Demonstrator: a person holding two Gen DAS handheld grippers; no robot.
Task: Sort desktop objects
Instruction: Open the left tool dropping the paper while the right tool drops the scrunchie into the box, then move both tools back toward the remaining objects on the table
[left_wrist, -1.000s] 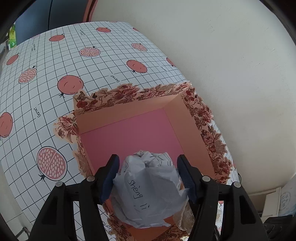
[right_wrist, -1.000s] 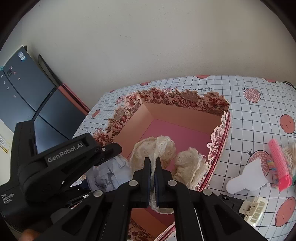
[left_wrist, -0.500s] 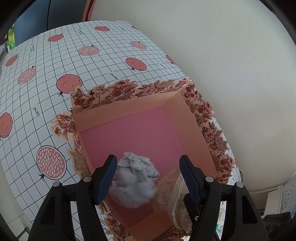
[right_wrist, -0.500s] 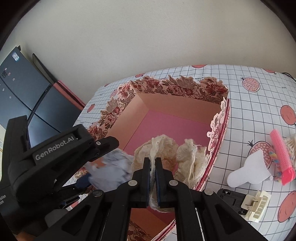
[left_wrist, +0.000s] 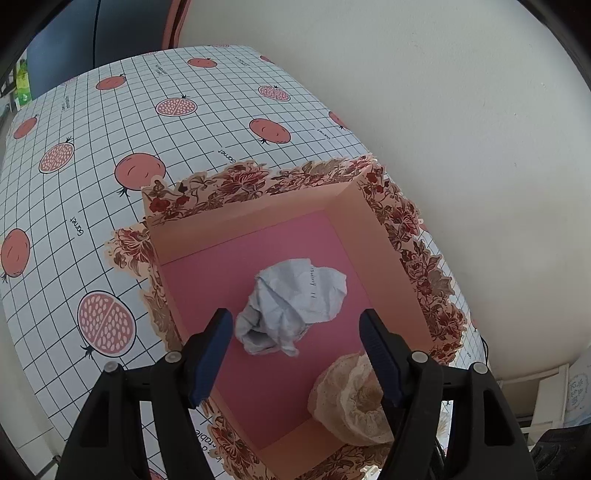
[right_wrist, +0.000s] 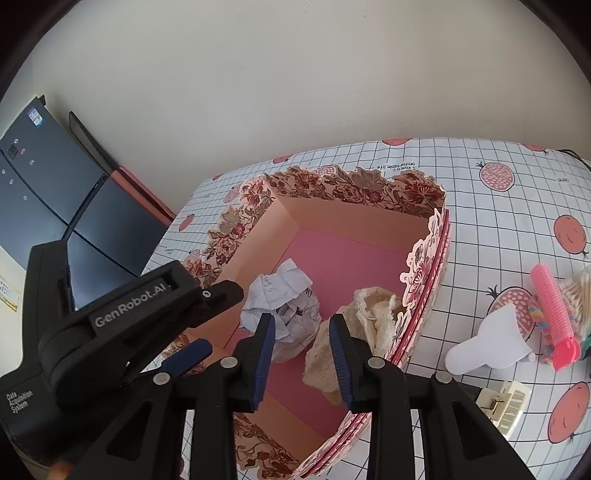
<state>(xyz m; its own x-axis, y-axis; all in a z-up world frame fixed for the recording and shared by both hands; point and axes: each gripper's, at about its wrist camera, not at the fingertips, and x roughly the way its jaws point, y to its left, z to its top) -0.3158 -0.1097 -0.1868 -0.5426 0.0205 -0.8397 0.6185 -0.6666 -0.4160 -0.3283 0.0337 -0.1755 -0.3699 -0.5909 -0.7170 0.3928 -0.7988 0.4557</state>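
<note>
Both bundles have dropped into the box: paper ball, lace cloth; right fingers just opened, left gripper seemingly released.

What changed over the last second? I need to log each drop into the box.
The left hand-held gripper let go of the crumpled paper, which fell onto the box floor. The right hand-held gripper has just been opening, releasing the lace cloth inside the box. Box and the tabletop items stayed put.

Pink box on a pomegranate-print counter

The box has a pink floor and red-floral rim; inside lie pale blue-grey crumpled paper and cream lace. The counter is white, black-gridded.
</note>
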